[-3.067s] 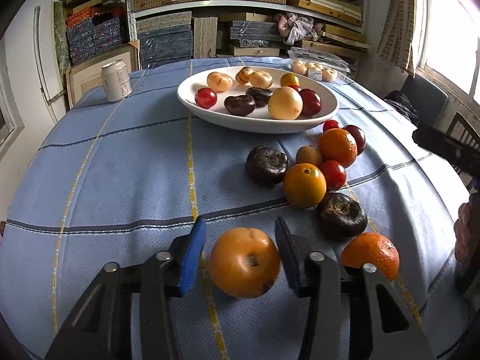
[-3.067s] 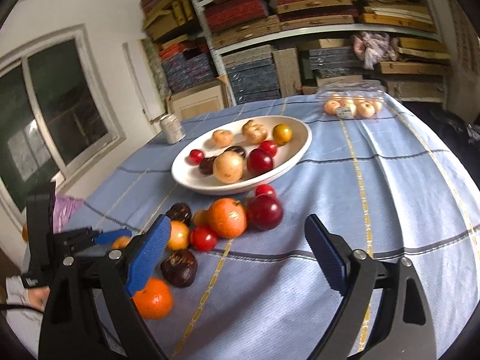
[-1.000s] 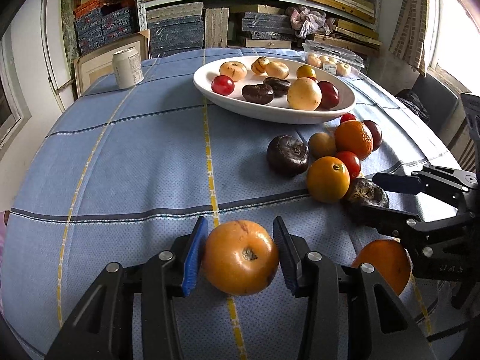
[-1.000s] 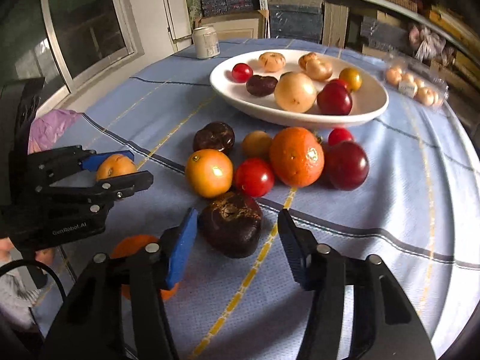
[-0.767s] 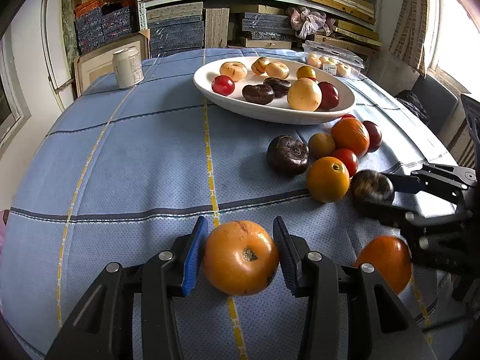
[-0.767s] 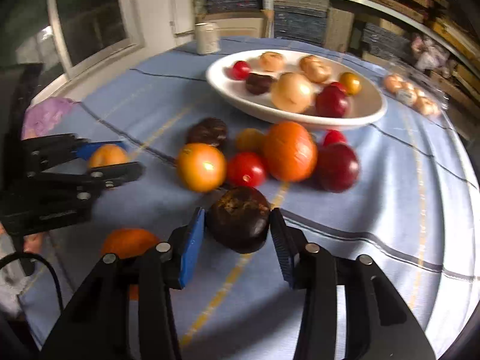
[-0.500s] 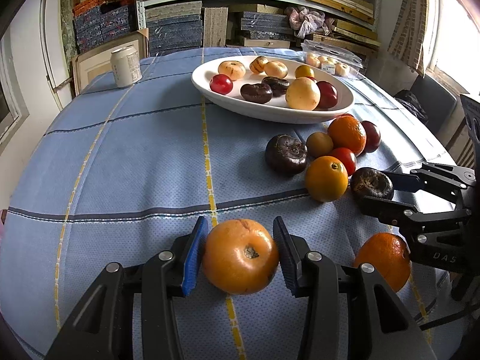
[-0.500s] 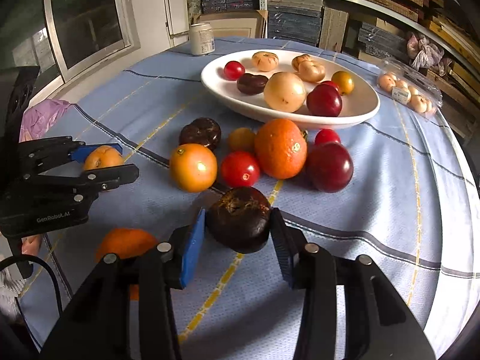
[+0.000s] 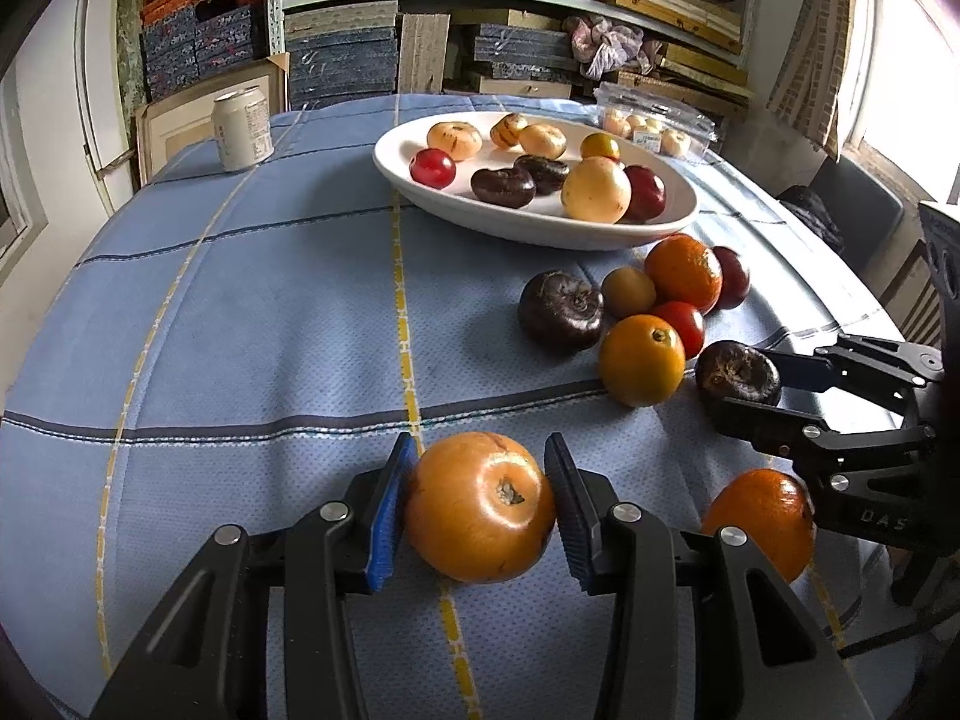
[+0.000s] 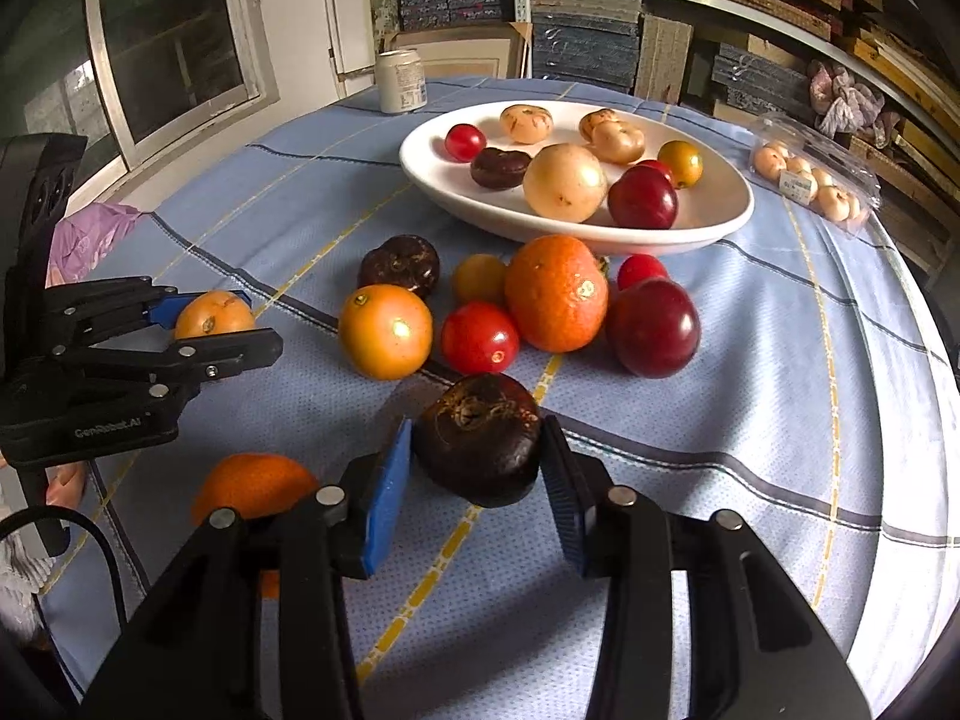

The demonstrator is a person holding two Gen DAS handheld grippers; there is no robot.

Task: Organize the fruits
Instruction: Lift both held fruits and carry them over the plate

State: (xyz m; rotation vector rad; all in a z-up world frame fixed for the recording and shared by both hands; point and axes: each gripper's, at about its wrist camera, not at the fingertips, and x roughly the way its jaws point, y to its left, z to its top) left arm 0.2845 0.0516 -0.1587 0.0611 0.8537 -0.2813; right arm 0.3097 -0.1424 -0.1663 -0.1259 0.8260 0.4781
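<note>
Now dark fruit [image 10: 478, 439] clamped within right hand-held gripper [image 10: 477, 483].

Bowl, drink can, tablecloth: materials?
Bowl: looks like glazed white ceramic, with a smooth, faintly shiny rim; could be melamine. Drink can: likely aluminium, with a pale printed matte wall and metal top rim. Tablecloth: blue woven fabric, dotted weave, matte.

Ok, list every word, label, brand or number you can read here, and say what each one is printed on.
"GenRobot.AI": on the body of the left gripper.
"DAS": partial lettering on the body of the right gripper, the rest cut off.
Print on the can: too small to read.
Sticker on the clear plastic fruit pack: too blurred to read.
</note>
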